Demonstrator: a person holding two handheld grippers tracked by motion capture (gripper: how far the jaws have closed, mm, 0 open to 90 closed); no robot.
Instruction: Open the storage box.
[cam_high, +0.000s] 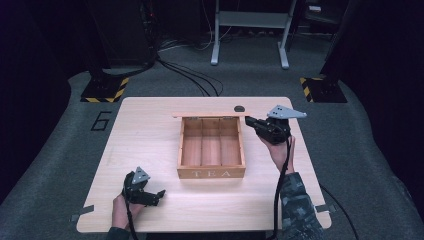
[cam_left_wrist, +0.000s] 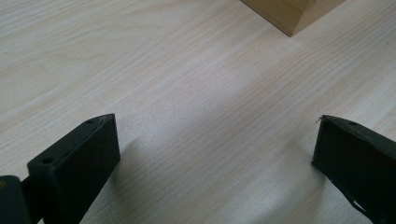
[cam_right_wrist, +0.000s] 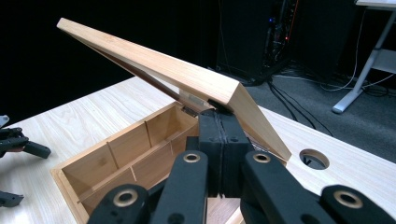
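the left gripper (cam_high: 159, 195) rests at the table's (cam_high: 150, 125) 7 o'clock, jaws wide apart on nothing, the tea box (cam_high: 211, 172) at its 1 o'clock, while the right gripper (cam_right_wrist: 219, 122) (jaws pressed together) props the raised lid (cam_right_wrist: 154, 63), whose long axis runs 9-to-3, from the box's 3 o'clock side.

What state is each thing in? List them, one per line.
Tea box: open, its three compartments empty.
Lid: raised and tilted back on its hinges, the right gripper's closed jaws against its underside.
Left gripper: open, jaws wide apart over bare table.
Right gripper: shut, holding nothing.
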